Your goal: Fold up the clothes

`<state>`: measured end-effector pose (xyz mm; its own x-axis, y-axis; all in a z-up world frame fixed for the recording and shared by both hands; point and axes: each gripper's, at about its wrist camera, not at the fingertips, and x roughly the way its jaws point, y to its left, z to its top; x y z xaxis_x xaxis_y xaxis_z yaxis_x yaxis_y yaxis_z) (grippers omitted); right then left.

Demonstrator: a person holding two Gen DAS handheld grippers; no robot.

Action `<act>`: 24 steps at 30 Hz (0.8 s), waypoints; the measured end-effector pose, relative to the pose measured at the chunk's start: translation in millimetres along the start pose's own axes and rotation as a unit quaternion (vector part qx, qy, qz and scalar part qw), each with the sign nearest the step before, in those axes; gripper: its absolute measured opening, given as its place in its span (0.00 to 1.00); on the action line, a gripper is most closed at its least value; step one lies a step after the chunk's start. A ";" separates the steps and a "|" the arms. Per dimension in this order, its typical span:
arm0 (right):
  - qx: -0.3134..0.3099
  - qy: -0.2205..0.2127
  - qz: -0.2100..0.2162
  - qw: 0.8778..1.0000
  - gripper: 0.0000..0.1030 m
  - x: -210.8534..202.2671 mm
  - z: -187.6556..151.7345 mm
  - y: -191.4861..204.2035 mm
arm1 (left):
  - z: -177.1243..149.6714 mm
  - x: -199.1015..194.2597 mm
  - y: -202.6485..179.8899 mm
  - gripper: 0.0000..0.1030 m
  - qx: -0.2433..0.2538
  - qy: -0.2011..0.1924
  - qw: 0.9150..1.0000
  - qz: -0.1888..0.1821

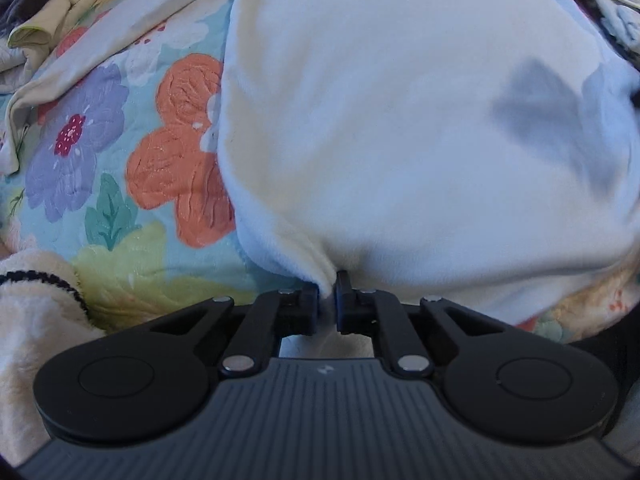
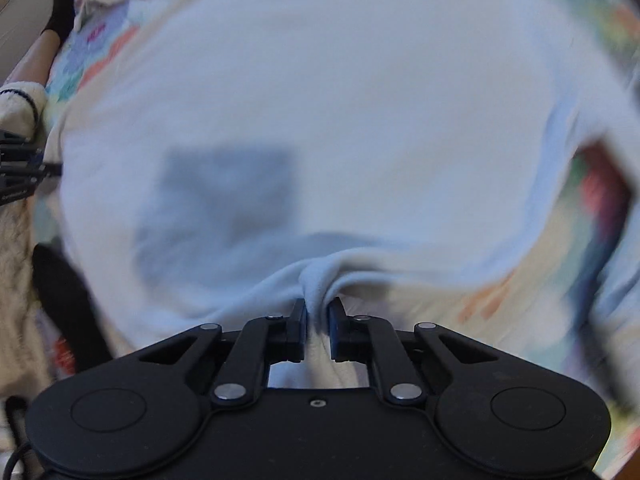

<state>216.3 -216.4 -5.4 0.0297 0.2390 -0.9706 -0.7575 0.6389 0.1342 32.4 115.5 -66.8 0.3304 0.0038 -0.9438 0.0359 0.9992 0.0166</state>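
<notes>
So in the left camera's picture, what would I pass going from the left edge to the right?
Fluffy cream sleeve → purple flower → orange flower on the quilt → white shirt, pinched by the left tongs → grey patch on it.

– Where do my two cameras sit?
– Each rides behind its fingers, looking forward and down, very close to the white garment (image 1: 400, 128).
– What do they share?
– That garment, its grey patch (image 2: 224, 200), and the floral quilt (image 1: 120, 152).
</notes>
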 end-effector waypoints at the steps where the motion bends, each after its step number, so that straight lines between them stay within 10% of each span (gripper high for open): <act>1: 0.009 -0.016 0.000 1.000 0.11 -1.5 1.2 -10.6 | 1.9 -1.6 -1.1 0.07 0.002 -0.004 1.000 0.001; 17: 0.071 -0.135 0.032 0.988 0.12 13.7 25.0 -42.5 | 48.8 -13.6 -13.7 0.07 -0.008 -0.062 0.998 0.016; 24: 0.131 -0.229 0.006 0.965 0.12 -10.2 48.3 -77.7 | 118.4 -15.4 -8.0 0.06 -0.018 -0.194 0.980 0.033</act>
<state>306.3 -233.2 3.7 0.3519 0.5068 -0.7870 -0.5706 0.7826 0.2488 138.7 102.9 -13.3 0.6653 0.0610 -0.7440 -0.0288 0.9980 0.0561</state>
